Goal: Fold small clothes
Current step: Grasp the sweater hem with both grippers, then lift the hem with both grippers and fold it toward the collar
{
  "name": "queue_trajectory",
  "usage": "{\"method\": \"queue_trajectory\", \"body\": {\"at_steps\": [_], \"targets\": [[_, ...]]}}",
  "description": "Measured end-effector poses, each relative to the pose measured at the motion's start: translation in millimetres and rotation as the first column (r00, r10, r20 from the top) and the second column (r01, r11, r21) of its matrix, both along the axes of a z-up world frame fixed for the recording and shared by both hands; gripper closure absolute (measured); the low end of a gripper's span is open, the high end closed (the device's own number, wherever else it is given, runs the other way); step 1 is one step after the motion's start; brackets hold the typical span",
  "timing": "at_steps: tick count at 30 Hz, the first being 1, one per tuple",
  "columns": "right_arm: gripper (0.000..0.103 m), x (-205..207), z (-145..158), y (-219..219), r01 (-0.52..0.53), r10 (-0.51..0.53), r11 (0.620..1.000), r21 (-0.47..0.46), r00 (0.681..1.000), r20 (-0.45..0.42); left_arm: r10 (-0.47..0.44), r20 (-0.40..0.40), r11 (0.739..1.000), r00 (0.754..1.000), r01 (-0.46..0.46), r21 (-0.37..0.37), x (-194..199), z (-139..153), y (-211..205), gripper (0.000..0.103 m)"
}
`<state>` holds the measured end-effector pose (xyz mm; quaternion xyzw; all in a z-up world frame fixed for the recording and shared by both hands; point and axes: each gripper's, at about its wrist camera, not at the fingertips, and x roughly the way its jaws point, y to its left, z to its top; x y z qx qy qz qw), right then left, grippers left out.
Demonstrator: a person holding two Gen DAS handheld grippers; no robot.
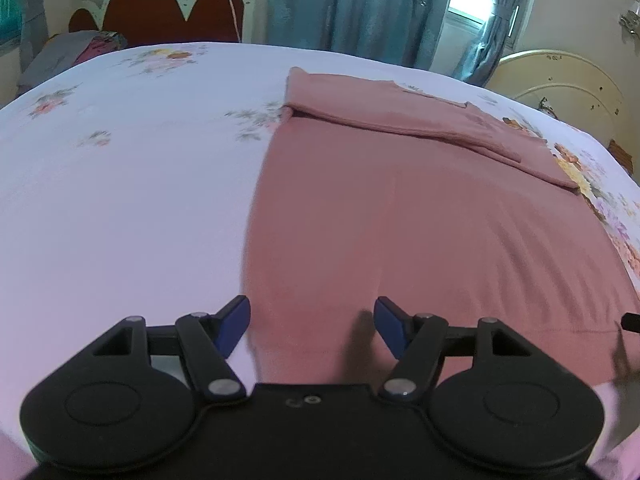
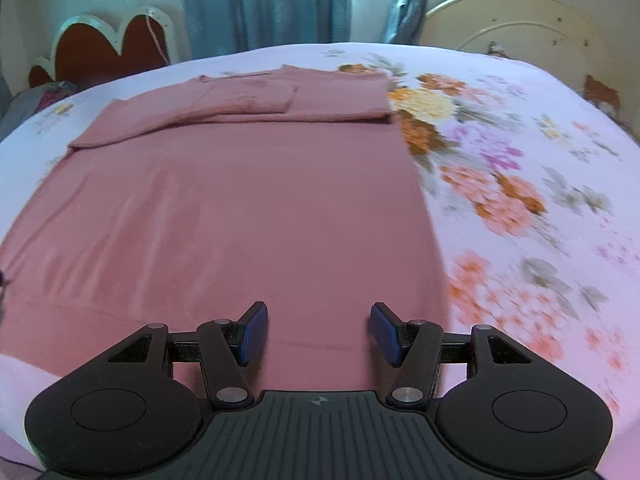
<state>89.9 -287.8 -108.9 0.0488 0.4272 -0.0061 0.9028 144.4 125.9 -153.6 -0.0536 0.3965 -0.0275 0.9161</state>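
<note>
Floral bed sheet (image 2: 520, 184) fills both my views. My left gripper (image 1: 312, 326) and right gripper (image 2: 318, 332) hang released over the near hem of the pink garment (image 2: 240, 208), lying flat, sleeves folded across its far end. Beyond: red headboard (image 1: 160, 8), teal curtains (image 1: 340, 4).

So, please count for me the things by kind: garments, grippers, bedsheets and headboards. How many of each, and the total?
Pink garment, lying on the bed with its far part folded over: 1
Grippers, left gripper and right gripper, both open: 2
Floral bedsheet: 1
Headboards, red headboard and cream headboard: 2
Total: 6
</note>
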Motion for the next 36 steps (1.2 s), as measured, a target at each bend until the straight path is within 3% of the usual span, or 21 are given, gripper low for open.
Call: {"method": "queue_trajectory", "body": {"at_steps": [4, 13, 19, 20, 21, 23, 24, 29, 36], "targets": [[0.046, -12.6, -0.7, -9.1, 0.032, -0.032, 0.999, -0.010, 0.999, 0.000, 0.008, -0.006, 1.000, 1.000, -0.009, -0.008, -10.4, -3.5, 7.6, 0.036], [0.046, -27.8, -2.0, -24.2, 0.090, -0.090, 0.996, -0.024, 0.996, 0.000, -0.014, -0.036, 0.996, 0.999, 0.011, -0.092, -21.5, -12.0, 12.9, 0.050], [0.047, -33.8, -7.8, -27.6, 0.086, -0.084, 0.994, 0.061, 0.996, -0.024, -0.051, -0.064, 0.988, 0.997, 0.041, -0.151, -21.9, -13.6, 5.8, 0.076], [0.051, -33.7, -9.0, -28.1, 0.086, -0.084, 0.993, 0.075, 0.996, -0.031, -0.056, -0.070, 0.986, 0.996, 0.044, -0.162, -20.8, -13.8, 5.7, 0.082], [0.068, -33.3, -9.7, -29.1, 0.084, -0.081, 0.992, 0.094, 0.996, -0.038, -0.059, -0.074, 0.984, 0.996, 0.046, -0.173, -19.5, -14.1, 5.7, 0.086], [0.078, -32.5, -7.6, -30.8, 0.095, -0.091, 0.989, 0.115, 0.995, -0.041, -0.066, -0.076, 0.981, 0.995, 0.051, -0.186, -17.0, -14.2, 6.1, 0.091], [0.091, -32.0, -6.1, -31.3, 0.094, -0.089, 0.989, 0.117, 0.995, -0.041, -0.068, -0.073, 0.979, 0.995, 0.053, -0.194, -15.8, -13.4, 7.0, 0.093], [0.093, -26.3, 3.1, -32.7, 0.079, -0.074, 0.988, 0.134, 0.996, -0.039, -0.063, -0.043, 0.973, 0.997, 0.052, -0.223, -11.9, -5.3, 7.9, 0.095], [0.093, -2.6, 38.4, -39.8, 0.047, -0.058, 0.981, 0.189, 0.997, 0.052, -0.063, 0.068, 0.953, 0.996, 0.081, -0.291, 9.8, 31.3, 10.9, 0.095]]}}
